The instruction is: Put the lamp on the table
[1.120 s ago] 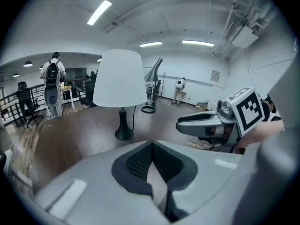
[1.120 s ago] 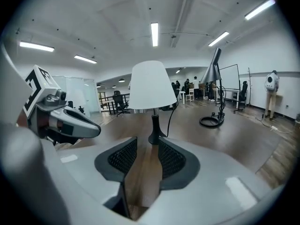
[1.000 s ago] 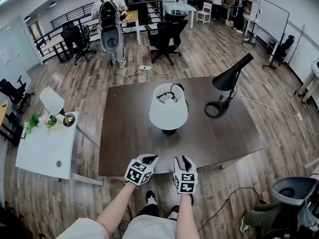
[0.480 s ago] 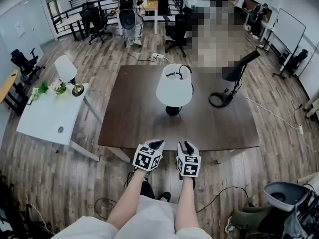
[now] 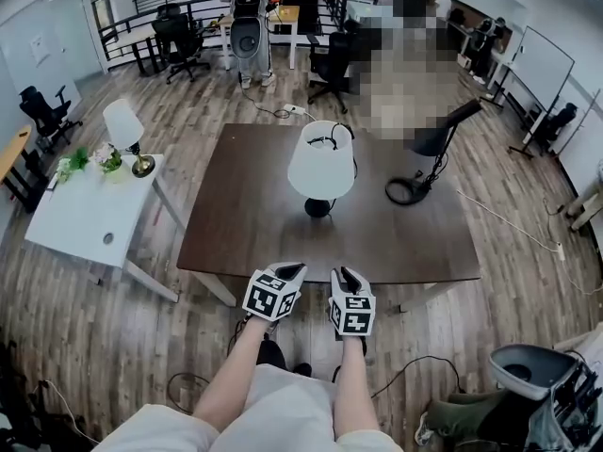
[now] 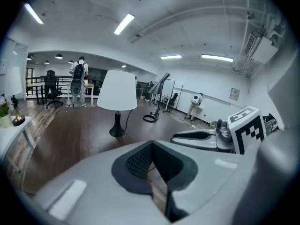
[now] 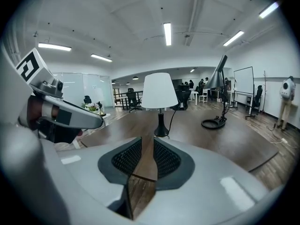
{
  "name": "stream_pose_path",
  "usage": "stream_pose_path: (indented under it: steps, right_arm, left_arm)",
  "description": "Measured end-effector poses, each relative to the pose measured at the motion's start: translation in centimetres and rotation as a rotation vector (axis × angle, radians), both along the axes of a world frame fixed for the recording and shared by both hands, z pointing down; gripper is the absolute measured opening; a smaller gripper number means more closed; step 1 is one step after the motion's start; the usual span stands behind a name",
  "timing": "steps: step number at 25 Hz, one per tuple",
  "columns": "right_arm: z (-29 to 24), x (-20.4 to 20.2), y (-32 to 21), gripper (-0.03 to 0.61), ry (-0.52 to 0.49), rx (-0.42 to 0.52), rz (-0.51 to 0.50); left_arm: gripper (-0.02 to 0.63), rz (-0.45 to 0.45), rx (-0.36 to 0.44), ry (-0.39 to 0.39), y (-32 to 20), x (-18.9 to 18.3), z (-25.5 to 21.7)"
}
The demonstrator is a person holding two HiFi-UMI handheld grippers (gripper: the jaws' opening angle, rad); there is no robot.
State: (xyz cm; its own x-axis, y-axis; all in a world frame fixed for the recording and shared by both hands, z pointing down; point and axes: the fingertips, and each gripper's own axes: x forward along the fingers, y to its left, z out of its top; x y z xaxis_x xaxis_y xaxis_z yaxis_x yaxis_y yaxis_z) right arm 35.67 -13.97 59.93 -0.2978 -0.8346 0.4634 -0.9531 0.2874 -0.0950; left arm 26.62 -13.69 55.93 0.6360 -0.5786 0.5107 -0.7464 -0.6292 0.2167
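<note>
lamp (image 5: 321, 163) with the white shade is sitting in neither set of fingers. the left gripper (image 6: 152, 146) is holding its pads together at the tips with nothing caught between them. the right gripper (image 7: 146, 146) is keeping a narrow gap, its jaws having just been closing on empty air. both are hovering side by side over the near edge of the dark table (image 5: 254, 224). straight ahead of the fingers, well apart from them, the lamp is standing upright on that table. beyond the right fingers and off to their right, a black desk lamp (image 5: 429, 149) is leaning. the placing is looking done, so the next move is calling only for keeping the hands clear of the shade.
</note>
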Motion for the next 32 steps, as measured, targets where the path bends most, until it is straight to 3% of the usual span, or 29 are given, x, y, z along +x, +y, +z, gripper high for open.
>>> stream_pose_path:
  steps: [13, 32]
  right_arm:
    - [-0.2, 0.4, 0.5, 0.028, -0.058, -0.003, 0.018]
    - [0.8, -0.6, 1.7, 0.026, -0.075, -0.037, 0.006]
  left_arm:
    - [0.000, -0.014, 0.015, -0.018, 0.1, -0.1, -0.4]
    - [0.000, -0.035, 0.010, -0.006, 1.6, -0.6, 0.9]
